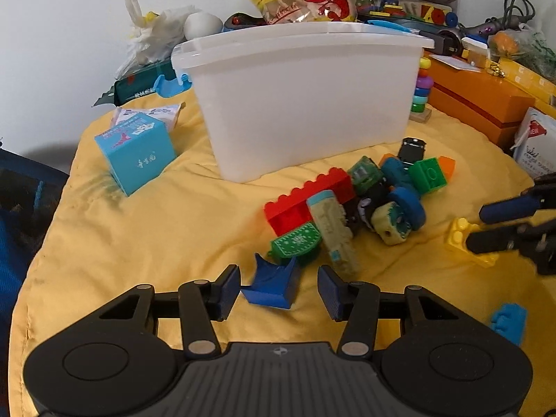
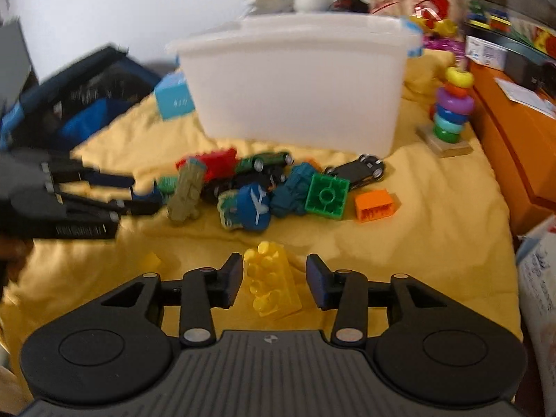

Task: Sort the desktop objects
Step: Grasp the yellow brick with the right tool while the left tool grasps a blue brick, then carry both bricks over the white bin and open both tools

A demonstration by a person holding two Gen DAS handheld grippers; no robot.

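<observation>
My left gripper (image 1: 279, 286) stands wide, holding nothing, with the blue curved block (image 1: 272, 286) lying on the yellow cloth (image 1: 139, 243) right between its fingers, nearer the left pad than the right. My right gripper (image 2: 274, 283) is just as wide and empty, and the yellow studded brick (image 2: 272, 279) sits between its fingers, its long axis running away from me, roughly along the fingers. So each claw already straddles its own piece; I judge the next move is simply to close, the right across the brick's short side.

Beyond both, toward the middle of the cloth, lies the toy pile: red brick (image 1: 309, 198), green block (image 2: 326, 196), orange block (image 2: 375, 205), small cars and other pieces I cannot name for sure. Behind the pile stands the white plastic bin (image 1: 305, 104), near the cloth's far edge, which I take to be the drop spot. The blue carton (image 1: 137, 154) sits at the far left, the ring stacker (image 2: 451, 111) at the far right. The right view is smeared.
</observation>
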